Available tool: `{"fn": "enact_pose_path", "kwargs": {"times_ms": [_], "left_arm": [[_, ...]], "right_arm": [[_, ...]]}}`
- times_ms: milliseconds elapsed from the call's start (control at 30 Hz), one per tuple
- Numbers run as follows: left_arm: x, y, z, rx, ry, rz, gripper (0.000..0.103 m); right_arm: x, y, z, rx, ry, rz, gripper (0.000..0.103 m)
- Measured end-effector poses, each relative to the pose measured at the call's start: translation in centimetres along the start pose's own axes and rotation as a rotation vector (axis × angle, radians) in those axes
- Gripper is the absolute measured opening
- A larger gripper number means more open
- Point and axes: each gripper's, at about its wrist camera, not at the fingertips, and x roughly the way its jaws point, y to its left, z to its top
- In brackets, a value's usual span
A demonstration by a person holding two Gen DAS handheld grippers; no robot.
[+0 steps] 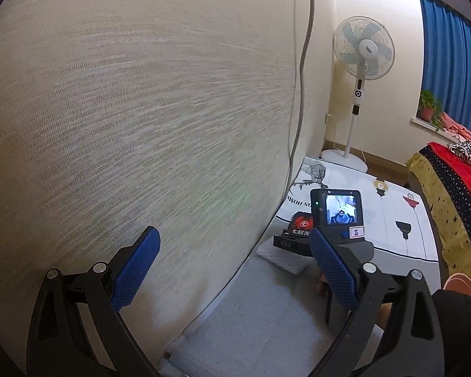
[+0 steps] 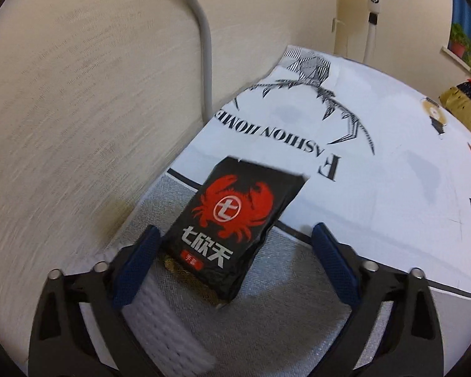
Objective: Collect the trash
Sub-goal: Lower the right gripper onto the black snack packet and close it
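A black packet with a red crab print [image 2: 234, 220] lies on the bed's grey mat, partly on the white printed sheet [image 2: 376, 163]. My right gripper [image 2: 235, 251] is open, its blue pads on either side of the packet's near end, not touching it. A white quilted roll [image 2: 169, 323] lies under its left finger. In the left wrist view the packet [image 1: 302, 224] shows small beyond the right gripper's body [image 1: 339, 216]. My left gripper [image 1: 235, 267] is open and empty, close to the cream wall [image 1: 125, 110].
A grey pipe [image 2: 204, 47] runs down the wall beside the bed. A white standing fan [image 1: 362, 50] is in the far corner. A red and yellow star-print blanket [image 1: 449, 207] lies on the right. Blue curtains [image 1: 452, 53] and a potted plant [image 1: 428, 105] mark the window.
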Motion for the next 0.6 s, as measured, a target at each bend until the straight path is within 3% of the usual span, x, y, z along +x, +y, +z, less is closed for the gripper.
{"fn": "enact_pose_path", "kwargs": {"times_ms": [33, 100, 200, 400, 600], "left_arm": [[0.1, -0.1, 0.1, -0.002, 0.001, -0.001, 0.093], [0.3, -0.1, 0.1, -0.005, 0.002, -0.003, 0.093], [0.1, -0.2, 0.0, 0.001, -0.006, -0.004, 0.093], [0.1, -0.3, 0.1, 0.003, -0.003, -0.004, 0.093], [0.3, -0.6, 0.3, -0.012, 0.013, -0.014, 0.093]], "right_arm": [[-0.2, 0.1, 0.0, -0.003, -0.01, -0.002, 0.077], [-0.6, 0.0, -0.1, -0.003, -0.028, 0.017, 0.039], [-1.5, -0.4, -0.3, 0.009, -0.063, 0.049, 0.007], [-4.3, -2.1, -1.2, 0.031, -0.123, 0.017, 0.006], [-12.0, -6.4, -1.6, 0.079, -0.171, -0.018, 0.006]]}}
